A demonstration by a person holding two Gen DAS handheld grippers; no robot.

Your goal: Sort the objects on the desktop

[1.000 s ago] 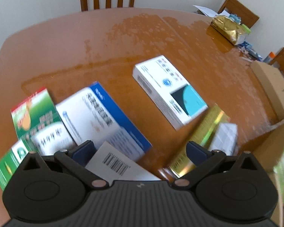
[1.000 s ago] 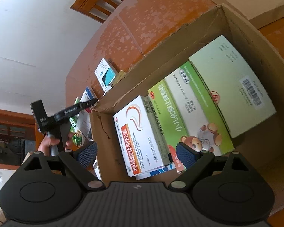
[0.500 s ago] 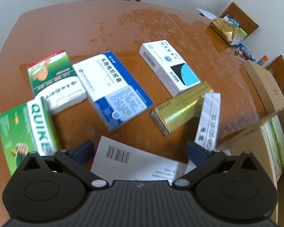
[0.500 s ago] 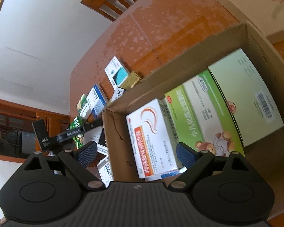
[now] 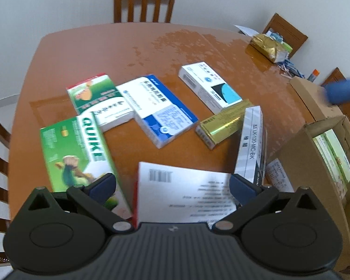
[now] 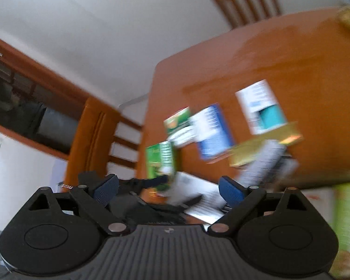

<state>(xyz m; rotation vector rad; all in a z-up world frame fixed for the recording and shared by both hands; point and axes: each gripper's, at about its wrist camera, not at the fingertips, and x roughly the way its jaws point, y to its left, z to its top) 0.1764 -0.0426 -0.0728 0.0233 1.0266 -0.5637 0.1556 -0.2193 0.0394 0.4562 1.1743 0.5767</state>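
Both tongs gape wide, empty: left tongs (image 5: 172, 184) over the white box (image 5: 184, 193), boxes scattered on the desk (image 5: 93, 53) beyond it, carton (image 5: 298, 154) beside; right tongs (image 6: 168, 189) blurred.

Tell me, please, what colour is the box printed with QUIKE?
The QUIKE box is mostly green with white lettering, clearest in the left wrist view.

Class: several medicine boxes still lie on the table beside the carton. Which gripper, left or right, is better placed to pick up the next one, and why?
Probably left. The left gripper is open, with the white barcode box between its fingers. The right gripper is open too, but farther from the boxes, and its view is blurred.
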